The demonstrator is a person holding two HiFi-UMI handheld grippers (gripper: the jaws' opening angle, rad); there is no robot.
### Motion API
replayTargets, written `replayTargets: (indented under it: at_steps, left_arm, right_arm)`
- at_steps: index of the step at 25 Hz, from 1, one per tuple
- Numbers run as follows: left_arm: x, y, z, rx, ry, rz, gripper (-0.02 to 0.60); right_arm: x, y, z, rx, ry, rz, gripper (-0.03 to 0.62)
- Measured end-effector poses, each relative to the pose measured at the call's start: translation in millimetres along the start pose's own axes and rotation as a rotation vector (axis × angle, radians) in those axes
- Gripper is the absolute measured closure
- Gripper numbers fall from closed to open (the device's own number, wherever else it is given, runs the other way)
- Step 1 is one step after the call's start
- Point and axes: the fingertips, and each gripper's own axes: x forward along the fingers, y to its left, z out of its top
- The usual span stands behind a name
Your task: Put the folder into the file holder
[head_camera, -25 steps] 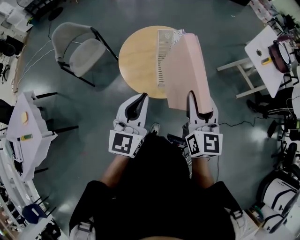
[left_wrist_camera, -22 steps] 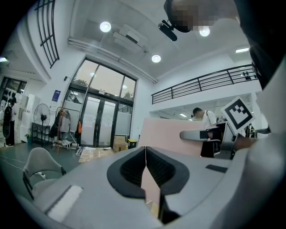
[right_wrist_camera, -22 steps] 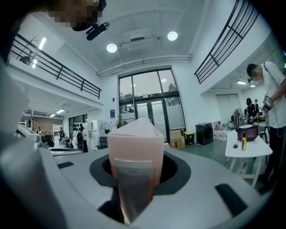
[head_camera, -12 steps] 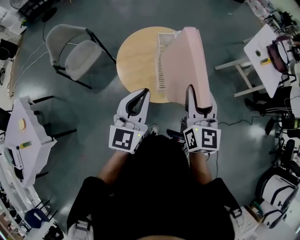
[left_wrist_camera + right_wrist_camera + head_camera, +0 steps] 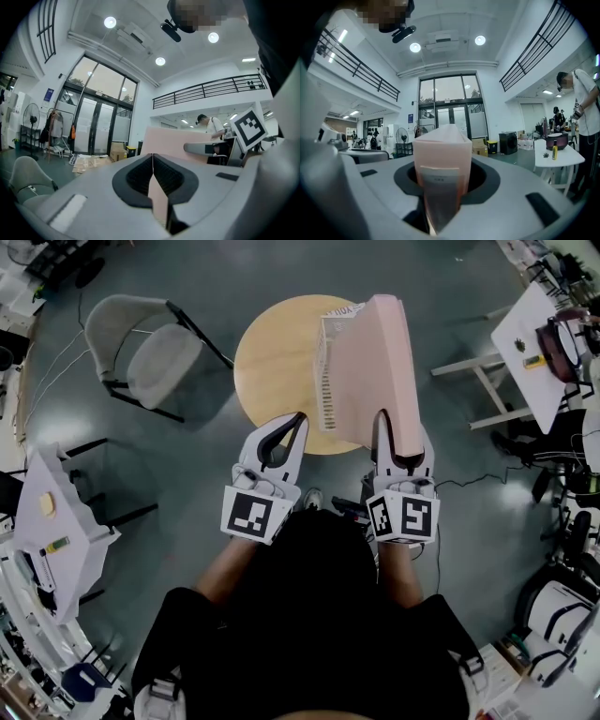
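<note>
In the head view a pink folder stands on edge over the right side of the round wooden table. My right gripper is shut on its near end. In the right gripper view the folder fills the gap between the jaws. A white mesh file holder stands on the table just left of the folder, and the folder hides its right side. My left gripper hovers at the table's near edge, shut and empty; its jaws meet in a line in the left gripper view.
A grey chair stands left of the table. White work tables sit at the far left and upper right. A person stands by a small white table at the right of the right gripper view.
The folder has shifted a little forward and up along the file holder. My left gripper has edged forward and to the right, nearer the table's edge.
</note>
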Motion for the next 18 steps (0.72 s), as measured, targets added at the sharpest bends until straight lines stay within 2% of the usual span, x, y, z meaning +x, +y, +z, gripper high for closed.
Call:
replayTargets:
  at_steps: [18]
  left_arm:
    - [24,27,0,-0.014,0.002,-0.04,0.575]
  right_arm:
    - [29,5,-16,-0.018,-0.004,-0.031,0.453]
